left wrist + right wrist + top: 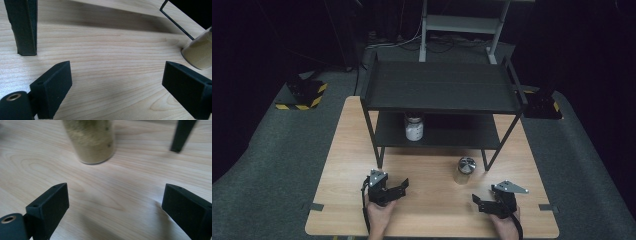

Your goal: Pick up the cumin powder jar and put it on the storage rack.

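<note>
No readable text, label, brand or number anywhere, white jar point(414, 129) on the lower shelf showing no legible label, metal-lidded jar point(465, 170) on the table unmarked, yellow and black hazard stripes point(302, 104) on a floor base, wordless

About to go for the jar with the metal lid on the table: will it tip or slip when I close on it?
The jar stands upright and looks taller than wide, so a push near the lid could tip it. Its wall looks smooth and round, so probably slippery; on its side it would likely roll. It appears filled, so likely fairly heavy.
</note>
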`<state>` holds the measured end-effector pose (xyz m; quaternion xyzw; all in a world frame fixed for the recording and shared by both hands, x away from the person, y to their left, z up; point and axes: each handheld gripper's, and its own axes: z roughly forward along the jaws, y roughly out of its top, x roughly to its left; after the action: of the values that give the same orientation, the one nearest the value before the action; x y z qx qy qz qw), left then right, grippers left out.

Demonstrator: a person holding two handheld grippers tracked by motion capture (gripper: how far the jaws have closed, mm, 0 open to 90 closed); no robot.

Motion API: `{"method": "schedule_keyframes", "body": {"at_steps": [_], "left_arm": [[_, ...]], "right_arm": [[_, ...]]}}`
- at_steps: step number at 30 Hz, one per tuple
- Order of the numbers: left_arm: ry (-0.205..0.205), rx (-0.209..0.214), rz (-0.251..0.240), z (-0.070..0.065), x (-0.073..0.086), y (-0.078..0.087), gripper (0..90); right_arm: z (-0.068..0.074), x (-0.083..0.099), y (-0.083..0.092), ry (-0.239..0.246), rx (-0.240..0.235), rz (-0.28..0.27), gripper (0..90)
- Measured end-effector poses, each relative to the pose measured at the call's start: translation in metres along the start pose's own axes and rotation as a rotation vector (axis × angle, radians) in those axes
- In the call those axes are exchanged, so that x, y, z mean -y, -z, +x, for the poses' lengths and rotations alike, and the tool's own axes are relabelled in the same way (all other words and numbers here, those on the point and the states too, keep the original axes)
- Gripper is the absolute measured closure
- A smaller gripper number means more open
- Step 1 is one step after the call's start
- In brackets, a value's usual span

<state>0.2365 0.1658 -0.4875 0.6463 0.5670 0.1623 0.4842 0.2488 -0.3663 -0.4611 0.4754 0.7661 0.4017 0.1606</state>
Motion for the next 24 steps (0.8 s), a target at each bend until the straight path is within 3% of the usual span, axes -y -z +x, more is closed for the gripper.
{"method": "schedule_keyframes", "body": {"at_steps": [8, 24], "left_arm": [[0.001, 0.002, -0.007, 0.001, 0.001, 0.001, 9.4], [0.004, 0.003, -0.013, 0.001, 0.002, 0.001, 9.6]], "right_arm": [[0.016, -0.013, -0.012, 0.041, -0.017, 0.02, 6.5], [0.039, -0.042, -0.043, 0.052, 0.004, 0.031, 6.2]]}}
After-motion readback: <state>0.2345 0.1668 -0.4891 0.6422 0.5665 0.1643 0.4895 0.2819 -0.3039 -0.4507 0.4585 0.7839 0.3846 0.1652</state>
